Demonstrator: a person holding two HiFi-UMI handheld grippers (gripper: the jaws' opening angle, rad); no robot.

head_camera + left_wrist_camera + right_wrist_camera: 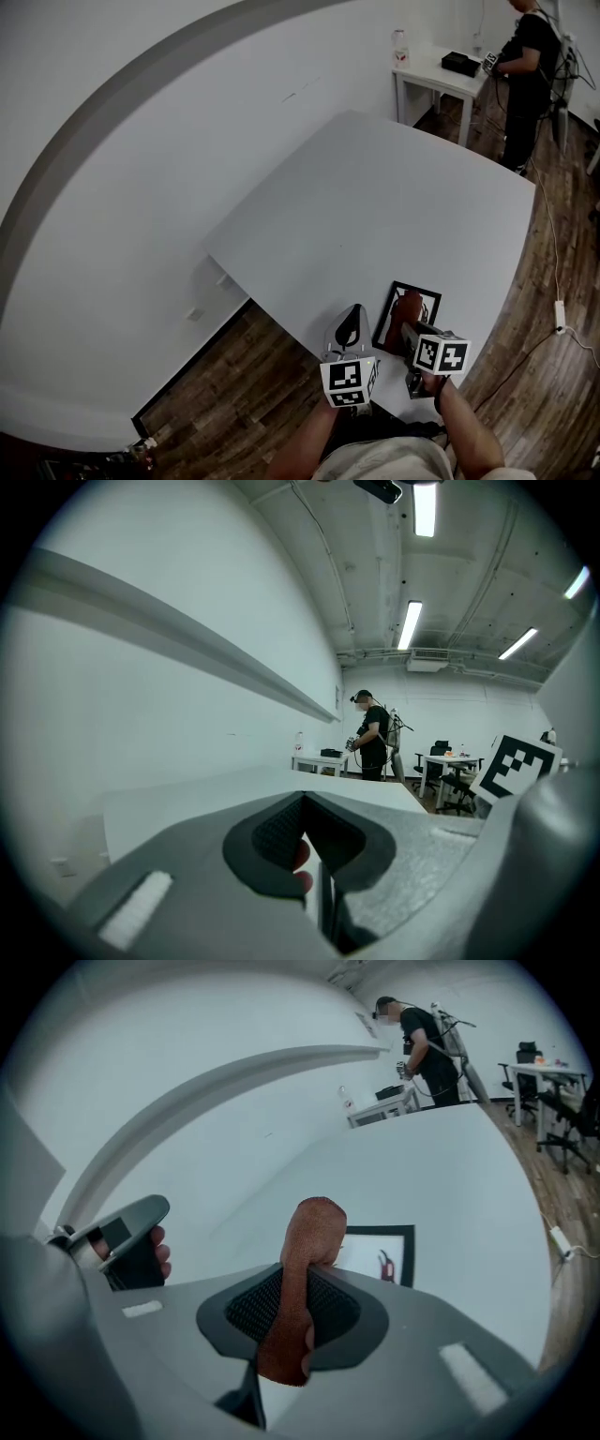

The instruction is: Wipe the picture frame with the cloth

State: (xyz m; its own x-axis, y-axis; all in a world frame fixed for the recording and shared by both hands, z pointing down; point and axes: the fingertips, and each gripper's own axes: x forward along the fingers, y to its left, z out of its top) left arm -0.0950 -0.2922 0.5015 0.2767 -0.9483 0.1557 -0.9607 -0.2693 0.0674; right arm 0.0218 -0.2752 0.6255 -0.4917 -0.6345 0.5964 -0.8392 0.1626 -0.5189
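Right gripper point(300, 1312) clamps cloth point(309, 1241); frame point(380, 1252) lies just ahead, farther from left gripper point(305, 846), pinched closed, empty.

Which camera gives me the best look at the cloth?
The right gripper view: the reddish-brown cloth sits centre, pinched in the right gripper. Head view shows only a small reddish patch over the picture frame; left gripper view doesn't show it.

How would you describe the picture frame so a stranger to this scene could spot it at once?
Find the big white table, then look at its near edge. The picture frame lies flat there, just beyond the right gripper, which is shut on a rust-brown cloth. Its black border round a white picture sets it apart from the cloth and the grey grippers.
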